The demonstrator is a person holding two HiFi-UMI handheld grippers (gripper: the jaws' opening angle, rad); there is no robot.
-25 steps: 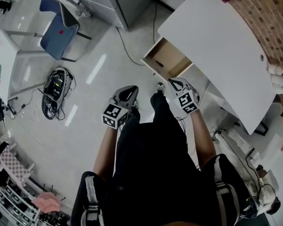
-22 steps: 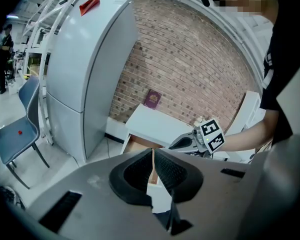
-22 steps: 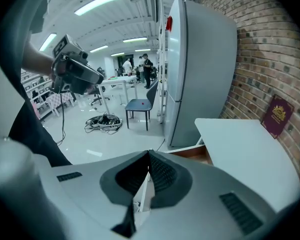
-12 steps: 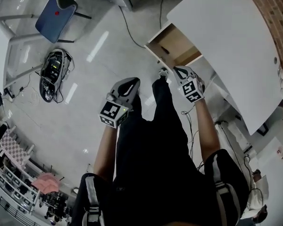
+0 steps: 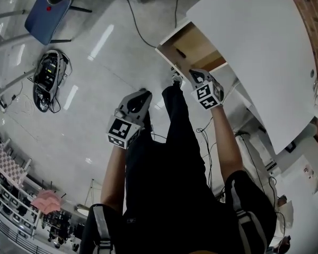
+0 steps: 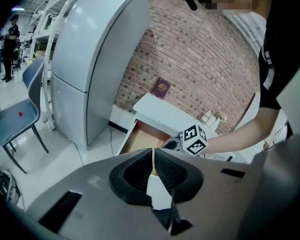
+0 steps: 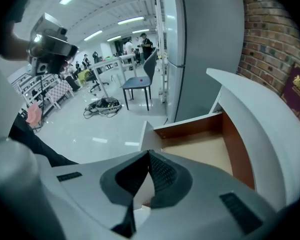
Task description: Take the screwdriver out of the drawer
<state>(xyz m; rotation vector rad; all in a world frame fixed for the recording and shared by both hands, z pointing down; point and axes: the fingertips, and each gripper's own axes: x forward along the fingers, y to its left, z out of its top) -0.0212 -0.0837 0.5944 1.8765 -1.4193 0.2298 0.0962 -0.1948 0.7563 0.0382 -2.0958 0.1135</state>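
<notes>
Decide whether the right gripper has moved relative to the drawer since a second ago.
No, hardly. The right gripper stays just short of the front corner of the drawer, jaws shut. Only the head view itself shifted.

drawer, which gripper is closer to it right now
Right. The right gripper is just at the front edge of the drawer; the left gripper is farther back, over the floor.

No readable text or numbers, maroon booklet [image 7: 297,93] with gold crest, lettering possibly there but too blurred
</notes>
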